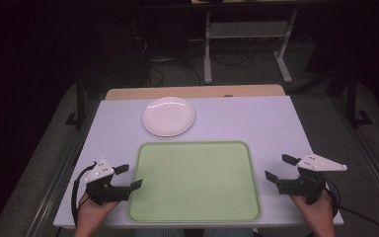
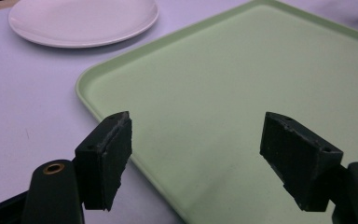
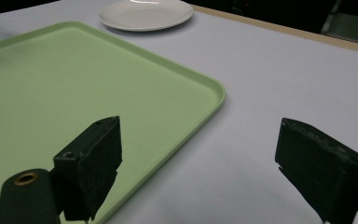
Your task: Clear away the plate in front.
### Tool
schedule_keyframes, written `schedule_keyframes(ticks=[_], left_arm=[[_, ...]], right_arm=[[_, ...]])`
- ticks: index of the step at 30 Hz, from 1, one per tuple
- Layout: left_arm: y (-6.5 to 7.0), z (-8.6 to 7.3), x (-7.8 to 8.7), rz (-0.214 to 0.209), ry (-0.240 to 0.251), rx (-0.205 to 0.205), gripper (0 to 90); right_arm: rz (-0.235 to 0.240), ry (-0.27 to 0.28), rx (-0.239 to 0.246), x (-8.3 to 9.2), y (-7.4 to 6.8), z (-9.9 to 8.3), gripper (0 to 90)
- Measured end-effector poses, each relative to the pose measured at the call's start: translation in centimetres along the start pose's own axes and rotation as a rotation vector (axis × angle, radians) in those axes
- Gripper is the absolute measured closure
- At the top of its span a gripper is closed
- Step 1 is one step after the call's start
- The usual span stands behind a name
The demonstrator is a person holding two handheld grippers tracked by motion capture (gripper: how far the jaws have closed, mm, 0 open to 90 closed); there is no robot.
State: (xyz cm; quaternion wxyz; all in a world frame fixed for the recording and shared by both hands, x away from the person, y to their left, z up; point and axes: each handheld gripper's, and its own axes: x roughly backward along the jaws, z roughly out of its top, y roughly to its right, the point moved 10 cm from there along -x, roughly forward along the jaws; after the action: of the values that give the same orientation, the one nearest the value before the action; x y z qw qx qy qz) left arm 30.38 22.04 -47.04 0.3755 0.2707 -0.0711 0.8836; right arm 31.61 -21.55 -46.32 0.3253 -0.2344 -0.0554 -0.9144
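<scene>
Both claws sit low at the near end of the table [image 1: 276, 118], one on each side of the green tray [image 1: 194, 180], and both stand wide apart with nothing between their jaws. On the left, the left gripper [image 1: 128, 176] is held in the person's left hand [image 1: 93, 210], its tips pointing inward at the tray's left edge; one jaw tip reaches just about to that rim, though I cannot tell whether it touches. From the left gripper view, that left gripper [image 2: 196, 154] straddles the rim, with one jaw over the white tabletop and the other over the tray [image 2: 242, 93] floor.

On the right, the right gripper [image 1: 280, 168] is held in the right hand [image 1: 318, 210] and stays just beside the tray's right edge, clear of it. In the right gripper view the right gripper [image 3: 198, 163] has one jaw over the tray [image 3: 74, 93] corner region and the other over bare table.

Farther off, a white plate [image 1: 169, 116] rests on the table just beyond the tray's far edge, well apart from both claws. It also shows in the gripper views [image 2: 84, 18] [image 3: 145, 14].
</scene>
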Motion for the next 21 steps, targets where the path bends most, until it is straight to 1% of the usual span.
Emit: schedule_keyframes(ticks=[5, 6, 9, 12, 13, 14, 17, 21], left_arm=[[0.1, 0.1, 0.1, -0.014, 0.007, 0.013, 25.5], [0.1, 0.1, 0.1, -0.021, 0.007, 0.023, 25.5], [0.3, 0.3, 0.0, -0.033, 0.006, 0.032, 26.1], [0.4, 0.4, 0.0, -0.050, 0.012, 0.052, 26.7], [0.4, 0.4, 0.0, -0.050, 0.012, 0.052, 26.8], [0.3, 0.7, 0.0, -0.058, 0.020, 0.073, 27.1], [0.3, 1.3, 0.0, -0.073, 0.040, 0.093, 27.9], [0.2, 1.9, -0.1, -0.072, 0.048, 0.108, 27.8]], right_arm=[[-0.002, 0.001, -0.001, 0.0, 0.0, 0.0, 13.6], [-0.001, 0.003, -0.001, 0.1, 0.0, 0.0, 13.6], [-0.001, 0.008, -0.003, 0.1, 0.0, 0.1, 13.6], [0.000, 0.009, -0.003, 0.2, 0.0, 0.1, 13.6], [0.001, 0.008, -0.001, 0.2, 0.0, 0.1, 13.6], [0.002, 0.008, 0.000, 0.2, 0.0, 0.1, 13.6], [0.001, 0.013, 0.001, 0.3, -0.1, 0.2, 13.6], [-0.001, 0.014, 0.001, 0.3, -0.1, 0.3, 13.6]])
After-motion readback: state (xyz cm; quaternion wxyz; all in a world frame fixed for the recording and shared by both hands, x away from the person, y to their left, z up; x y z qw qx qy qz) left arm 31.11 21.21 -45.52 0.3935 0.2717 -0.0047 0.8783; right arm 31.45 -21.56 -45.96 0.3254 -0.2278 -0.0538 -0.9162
